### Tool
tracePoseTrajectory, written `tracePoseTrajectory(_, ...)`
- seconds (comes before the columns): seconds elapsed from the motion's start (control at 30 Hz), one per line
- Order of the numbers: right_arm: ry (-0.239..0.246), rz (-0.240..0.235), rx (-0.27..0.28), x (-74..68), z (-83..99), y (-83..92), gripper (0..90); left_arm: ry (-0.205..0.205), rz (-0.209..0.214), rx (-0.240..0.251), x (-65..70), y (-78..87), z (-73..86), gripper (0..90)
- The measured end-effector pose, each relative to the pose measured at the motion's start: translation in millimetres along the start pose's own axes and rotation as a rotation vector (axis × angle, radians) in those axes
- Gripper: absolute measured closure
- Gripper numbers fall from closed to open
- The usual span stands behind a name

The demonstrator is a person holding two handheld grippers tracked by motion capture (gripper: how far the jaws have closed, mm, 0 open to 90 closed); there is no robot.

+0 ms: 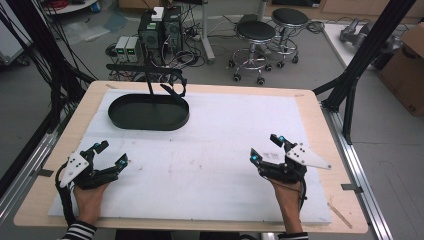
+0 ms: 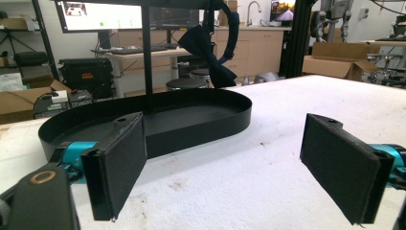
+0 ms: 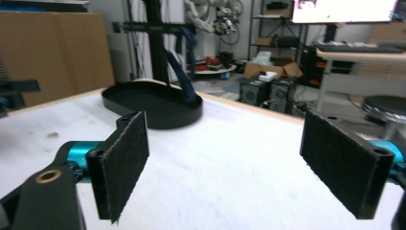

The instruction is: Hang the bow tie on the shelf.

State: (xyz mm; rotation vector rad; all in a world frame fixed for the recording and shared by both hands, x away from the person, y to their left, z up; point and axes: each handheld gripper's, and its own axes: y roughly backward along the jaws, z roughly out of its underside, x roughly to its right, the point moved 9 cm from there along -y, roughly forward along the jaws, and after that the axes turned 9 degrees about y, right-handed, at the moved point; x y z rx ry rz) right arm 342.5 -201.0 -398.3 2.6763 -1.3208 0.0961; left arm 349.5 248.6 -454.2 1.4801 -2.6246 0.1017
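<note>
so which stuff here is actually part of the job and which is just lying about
Part of the job:
- black stand with oval tray base
- dark bow tie hanging from the stand's bar
- left gripper, open
- right gripper, open

Lying about:
- two stools
- cardboard box

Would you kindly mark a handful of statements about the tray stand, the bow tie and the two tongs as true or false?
1. The bow tie hangs from the bar of the stand. True.
2. The black tray holds a pile of items. False: its floor shows nothing lying in it.
3. The left tongs have their jaws apart with nothing between them. True.
4. The right tongs are clamped on the bow tie. False: their jaws stand open over the white mat, far from the tie.
5. The tray sits at the near right corner of the table. False: it sits at the far left.
</note>
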Motion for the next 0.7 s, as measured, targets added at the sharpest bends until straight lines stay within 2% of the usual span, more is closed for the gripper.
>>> tracePoseTrajectory(0.13, 0.023, 0.044, -0.027, 3.7, 31.9, 9.3, 13.5, -0.001, 0.0, 0.004, 0.2, 0.2, -0.2, 16.5)
tracePoseTrajectory(0.3, 0.041, 0.081, -0.022, 3.2, 54.8, 13.7, 12.8, -0.005, -0.002, 0.003, 0.4, 0.3, -0.1, 16.5)
tracePoseTrajectory(0.4, 0.025, 0.077, -0.036, 1.6, 63.9, 10.8, 12.7, -0.008, -0.003, 0.002, 0.4, 0.2, 0.0, 16.5)
tracePoseTrajectory(0.6, 0.018, 0.079, -0.05, 1.8, 67.4, 9.2, 12.4, -0.002, -0.004, 0.005, 0.0, 0.2, -0.2, 16.5)
tracePoseTrajectory(0.7, 0.009, 0.09, -0.026, 2.8, 66.5, 11.7, 12.3, 0.005, -0.009, 0.004, -1.0, 0.4, -0.2, 16.5)
